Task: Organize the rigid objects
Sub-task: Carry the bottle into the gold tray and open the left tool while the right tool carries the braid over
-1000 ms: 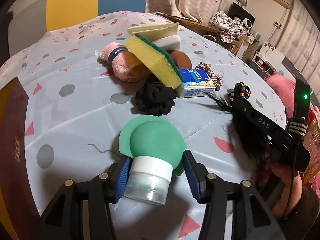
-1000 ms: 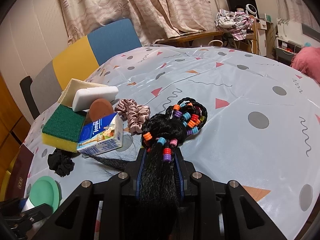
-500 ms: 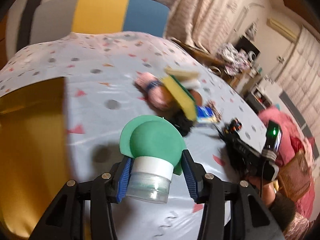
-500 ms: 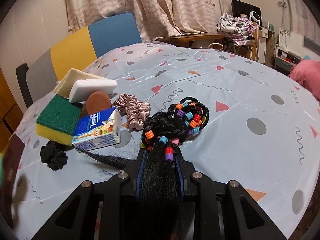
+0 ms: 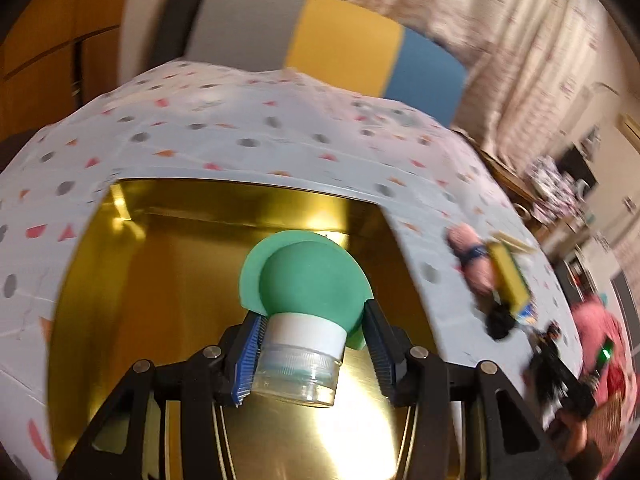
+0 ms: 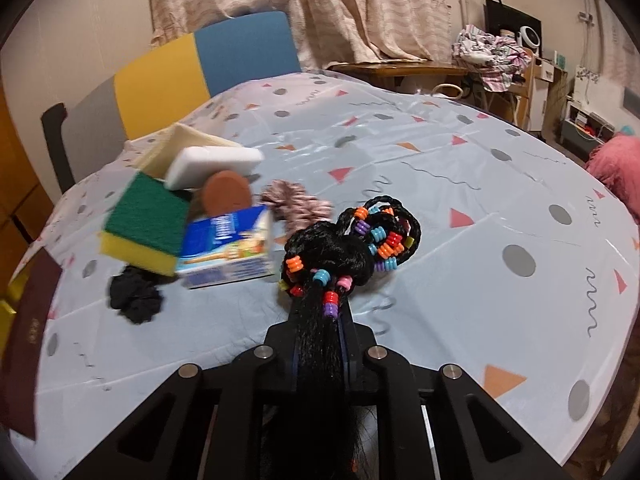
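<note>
Above a gold tin box (image 5: 168, 280) at the near-left edge of the tabletop (image 6: 460, 200), the left gripper (image 5: 310, 344) carries a small clear jar (image 5: 298, 360) with a white collar and a rounded green lid (image 5: 308, 280), its blue-padded jaws partly closed on the jar's sides. A second ago the same jar hung over the patterned cloth beside the clutter; half a second ago the gold box was only entering at the left, and it now fills the space beneath the jar. To the right, the right gripper (image 6: 318, 320) has its jaws nearly together on a black hairpiece (image 6: 320, 252) strung with coloured beads, whose looped end rests on the cloth, much as it did a second ago. Left of the hairpiece sit a blue carton (image 6: 228, 248) whose lettering is too blurred to read, a green-and-yellow sponge (image 6: 140, 228), a white block (image 6: 212, 166), a brown disc (image 6: 226, 194), a pink scrunchie (image 6: 296, 204) and a black scrunchie (image 6: 136, 296). A chair (image 6: 180, 72) in grey, yellow and blue stands at the far side.
</note>
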`<act>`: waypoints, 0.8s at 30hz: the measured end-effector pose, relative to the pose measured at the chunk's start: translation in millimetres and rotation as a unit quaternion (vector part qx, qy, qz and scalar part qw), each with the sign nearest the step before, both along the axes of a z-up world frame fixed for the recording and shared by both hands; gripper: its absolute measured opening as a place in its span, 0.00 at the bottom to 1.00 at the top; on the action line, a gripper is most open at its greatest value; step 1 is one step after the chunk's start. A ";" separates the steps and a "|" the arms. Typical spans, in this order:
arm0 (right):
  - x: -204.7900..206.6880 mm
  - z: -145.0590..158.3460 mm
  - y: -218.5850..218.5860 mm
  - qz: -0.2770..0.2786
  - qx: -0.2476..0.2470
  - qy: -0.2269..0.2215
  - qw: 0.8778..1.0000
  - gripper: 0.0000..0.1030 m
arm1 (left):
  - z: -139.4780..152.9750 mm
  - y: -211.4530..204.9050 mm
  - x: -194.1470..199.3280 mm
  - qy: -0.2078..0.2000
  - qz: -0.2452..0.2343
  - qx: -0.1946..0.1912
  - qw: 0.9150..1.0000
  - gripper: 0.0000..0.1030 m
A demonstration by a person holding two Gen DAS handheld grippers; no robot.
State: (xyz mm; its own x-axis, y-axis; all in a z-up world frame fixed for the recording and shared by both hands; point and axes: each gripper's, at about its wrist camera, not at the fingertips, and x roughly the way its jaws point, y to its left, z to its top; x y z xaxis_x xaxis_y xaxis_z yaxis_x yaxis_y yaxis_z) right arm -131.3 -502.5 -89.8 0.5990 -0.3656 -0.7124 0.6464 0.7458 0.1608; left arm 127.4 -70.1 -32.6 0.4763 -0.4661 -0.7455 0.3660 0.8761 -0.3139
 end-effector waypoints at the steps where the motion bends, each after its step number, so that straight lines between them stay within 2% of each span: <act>1: 0.7 3.4 5.7 0.005 0.002 -0.005 1.000 0.14 | -2.8 7.0 8.6 0.005 0.010 0.002 1.000 0.47; 9: 7.7 37.6 59.7 0.062 0.019 -0.049 0.997 0.14 | -34.8 52.8 67.1 0.056 0.102 0.043 0.992 0.47; 14: 19.8 59.6 91.0 0.104 0.018 -0.068 0.992 0.14 | -40.2 65.1 81.6 0.048 0.135 0.063 0.988 0.51; 16: 26.1 67.3 104.5 0.124 0.021 -0.075 0.989 0.14 | -37.8 68.5 83.8 0.042 0.141 0.061 0.987 0.60; 17: 29.8 70.7 110.8 0.134 0.023 -0.079 0.988 0.14 | -35.2 69.0 85.7 0.040 0.141 0.057 0.987 0.61; 19: 37.6 77.5 124.2 0.156 0.026 -0.086 0.984 0.14 | -28.7 72.5 84.2 0.031 0.136 0.038 0.989 0.69; 24: 61.4 91.8 161.7 0.221 0.034 -0.095 0.970 0.14 | -3.8 85.0 62.0 -0.004 0.133 -0.001 0.991 0.70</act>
State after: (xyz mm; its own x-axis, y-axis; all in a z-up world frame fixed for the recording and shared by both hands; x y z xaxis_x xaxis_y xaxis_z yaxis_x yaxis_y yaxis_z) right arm -69.9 -340.9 2.1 0.8097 0.0003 -0.5868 0.2204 0.9267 0.3045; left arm 189.4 14.9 -36.5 0.5880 -0.3251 -0.7406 0.1255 0.9412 -0.3135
